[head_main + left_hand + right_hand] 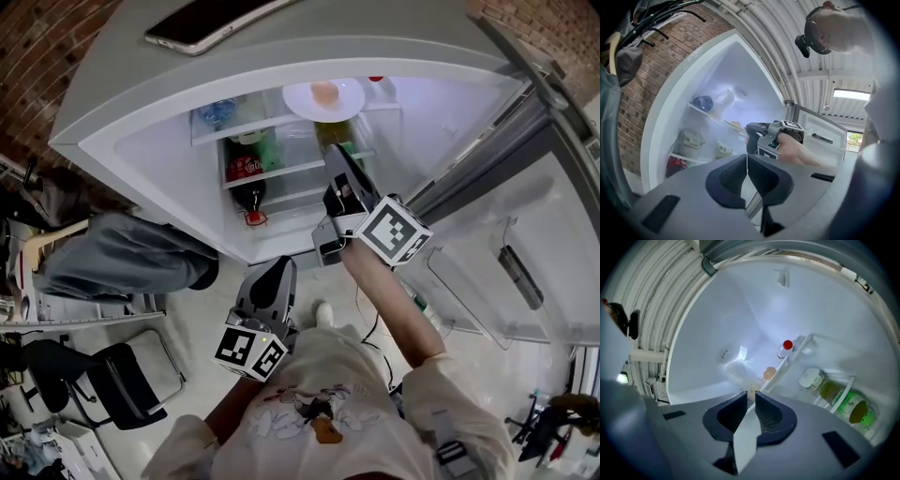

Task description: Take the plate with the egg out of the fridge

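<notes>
Phone (pixel 211 21) atop fridge (pixel 122 89) in head view only, egg (pixel 324 92) on plate (pixel 298 99)

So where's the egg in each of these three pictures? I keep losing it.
Head view: egg top centre, on the white plate.
Left gripper view: probably the small orange spot mid-frame, left of the right gripper; too small to be sure.
Right gripper view: egg at centre, just above the jaws.
Shared landmark: the top shelf it sits on.
</notes>
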{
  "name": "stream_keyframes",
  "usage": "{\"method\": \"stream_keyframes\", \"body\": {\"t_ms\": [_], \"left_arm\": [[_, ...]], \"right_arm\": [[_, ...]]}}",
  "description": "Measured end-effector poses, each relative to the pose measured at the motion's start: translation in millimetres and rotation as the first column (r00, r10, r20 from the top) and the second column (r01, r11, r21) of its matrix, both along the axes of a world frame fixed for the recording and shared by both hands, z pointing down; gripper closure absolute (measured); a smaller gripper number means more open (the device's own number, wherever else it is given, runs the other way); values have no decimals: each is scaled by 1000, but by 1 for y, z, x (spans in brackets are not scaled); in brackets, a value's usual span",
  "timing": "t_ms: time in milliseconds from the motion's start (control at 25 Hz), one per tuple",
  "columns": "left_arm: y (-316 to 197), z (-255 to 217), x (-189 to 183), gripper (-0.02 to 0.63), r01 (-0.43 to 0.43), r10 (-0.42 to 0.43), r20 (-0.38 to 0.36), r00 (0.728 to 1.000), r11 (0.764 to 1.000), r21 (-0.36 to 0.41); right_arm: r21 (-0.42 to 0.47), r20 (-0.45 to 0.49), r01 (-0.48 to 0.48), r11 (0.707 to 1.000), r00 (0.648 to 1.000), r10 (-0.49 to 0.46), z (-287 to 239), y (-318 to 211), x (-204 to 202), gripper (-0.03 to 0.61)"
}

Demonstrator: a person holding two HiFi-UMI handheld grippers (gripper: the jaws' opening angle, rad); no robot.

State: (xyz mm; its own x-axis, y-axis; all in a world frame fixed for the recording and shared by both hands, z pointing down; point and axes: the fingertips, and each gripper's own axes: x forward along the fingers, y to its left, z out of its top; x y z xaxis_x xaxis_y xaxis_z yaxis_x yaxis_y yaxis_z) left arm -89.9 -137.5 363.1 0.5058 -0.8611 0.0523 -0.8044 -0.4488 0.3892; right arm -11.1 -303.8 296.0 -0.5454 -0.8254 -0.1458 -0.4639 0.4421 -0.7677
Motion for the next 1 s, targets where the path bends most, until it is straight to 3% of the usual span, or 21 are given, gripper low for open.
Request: {"method": "stream_keyframes", "body": {"t_ms": [240, 1000], "left_arm": [[-1, -2, 2, 621, 9, -9, -3, 1000, 1000, 5], [-9, -1, 2, 621, 17, -17, 7, 1000, 1000, 11]], "right_arm": [[-85, 134, 21, 996, 991, -9, 3, -13, 3, 541], [-236, 350, 25, 971, 935, 61, 21, -49, 12, 494]]}}
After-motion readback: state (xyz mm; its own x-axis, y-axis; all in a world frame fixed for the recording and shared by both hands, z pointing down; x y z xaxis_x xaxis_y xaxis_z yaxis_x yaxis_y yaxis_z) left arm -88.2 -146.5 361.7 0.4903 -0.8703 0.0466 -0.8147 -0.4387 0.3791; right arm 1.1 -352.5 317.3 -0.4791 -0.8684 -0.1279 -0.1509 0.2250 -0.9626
